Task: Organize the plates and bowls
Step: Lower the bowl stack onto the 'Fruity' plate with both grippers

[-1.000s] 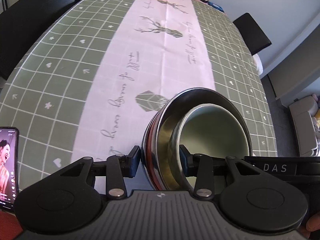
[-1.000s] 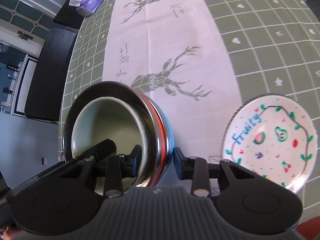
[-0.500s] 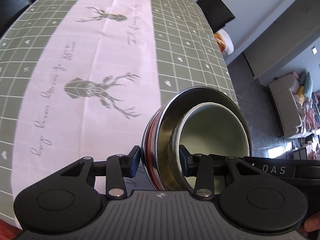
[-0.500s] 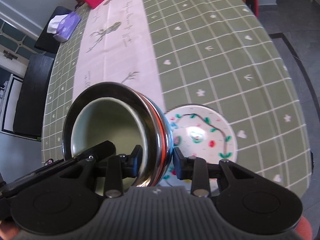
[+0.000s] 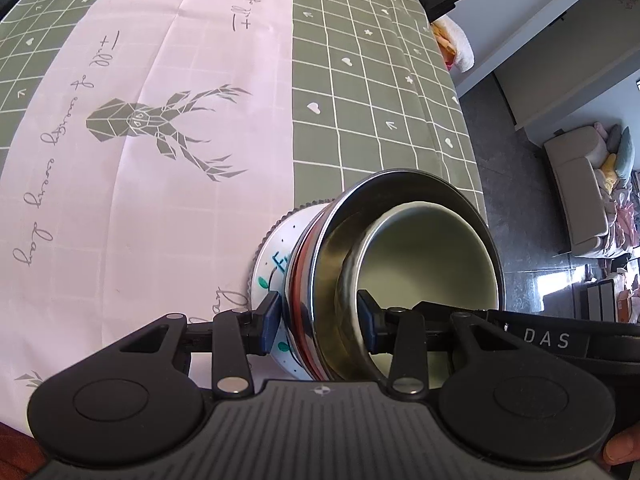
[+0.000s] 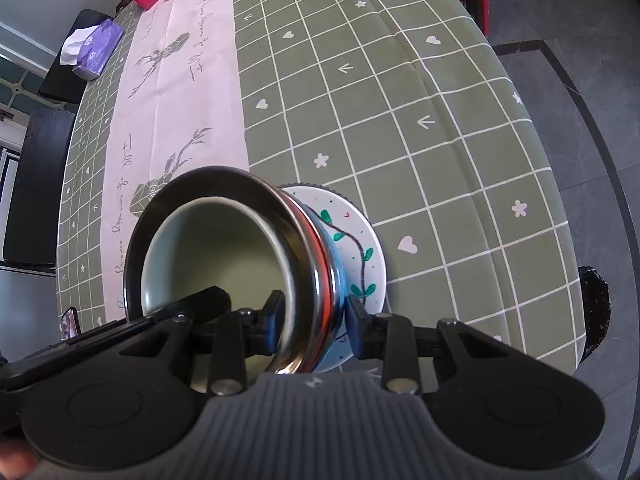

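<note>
Over near table edge: nested bowls (image 5: 400,276) pinched by both tools, left tool (image 5: 318,326) and right tool (image 6: 316,328) clamping opposite rims. Painted plate (image 6: 360,240) lies directly beneath stack; contact unclear. Likely next: straight descent.

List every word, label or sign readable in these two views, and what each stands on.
"DAS": white letters on the right gripper, where its body shows in the left wrist view.
"F": blue letter on the plate; the rest is hidden behind the stacked bowls.
Cursive script on the tablecloth: only "Tell" and "of" can be guessed; the rest is unclear.
Tissue pack print: too small to read.
</note>
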`<state>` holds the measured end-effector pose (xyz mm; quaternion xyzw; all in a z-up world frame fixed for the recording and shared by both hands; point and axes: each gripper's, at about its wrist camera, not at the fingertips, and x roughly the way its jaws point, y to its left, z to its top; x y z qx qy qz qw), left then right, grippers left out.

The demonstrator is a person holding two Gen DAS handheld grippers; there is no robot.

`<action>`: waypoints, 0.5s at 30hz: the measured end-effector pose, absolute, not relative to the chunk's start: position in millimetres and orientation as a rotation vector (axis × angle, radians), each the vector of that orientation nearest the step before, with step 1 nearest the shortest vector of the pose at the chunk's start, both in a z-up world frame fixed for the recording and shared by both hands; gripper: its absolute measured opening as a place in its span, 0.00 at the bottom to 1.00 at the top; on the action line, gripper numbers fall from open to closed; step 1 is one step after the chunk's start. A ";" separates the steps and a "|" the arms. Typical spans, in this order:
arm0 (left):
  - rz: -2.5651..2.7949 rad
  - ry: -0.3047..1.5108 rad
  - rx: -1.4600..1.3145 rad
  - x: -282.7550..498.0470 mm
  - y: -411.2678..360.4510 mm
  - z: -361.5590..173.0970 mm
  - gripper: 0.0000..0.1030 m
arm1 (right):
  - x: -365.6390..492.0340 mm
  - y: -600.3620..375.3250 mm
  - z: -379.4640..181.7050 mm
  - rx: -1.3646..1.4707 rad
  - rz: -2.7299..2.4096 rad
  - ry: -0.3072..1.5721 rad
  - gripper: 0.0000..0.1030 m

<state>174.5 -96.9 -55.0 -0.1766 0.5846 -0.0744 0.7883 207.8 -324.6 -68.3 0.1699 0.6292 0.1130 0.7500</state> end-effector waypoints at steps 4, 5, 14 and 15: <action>-0.152 1.274 -0.388 177.3 -98.9 -59.6 0.44 | 211.7 -326.3 -72.7 0.366 0.246 1.380 0.30; -0.150 1.271 -0.387 178.0 -99.4 -59.4 0.44 | 212.5 -326.8 -73.0 0.367 0.247 1.379 0.30; -0.146 1.295 -0.386 183.1 -100.8 -58.6 0.44 | 215.9 -327.4 -74.3 0.369 0.249 1.379 0.31; -0.146 1.297 -0.387 184.1 -100.6 -58.7 0.45 | 216.3 -327.3 -74.7 0.370 0.248 1.379 0.31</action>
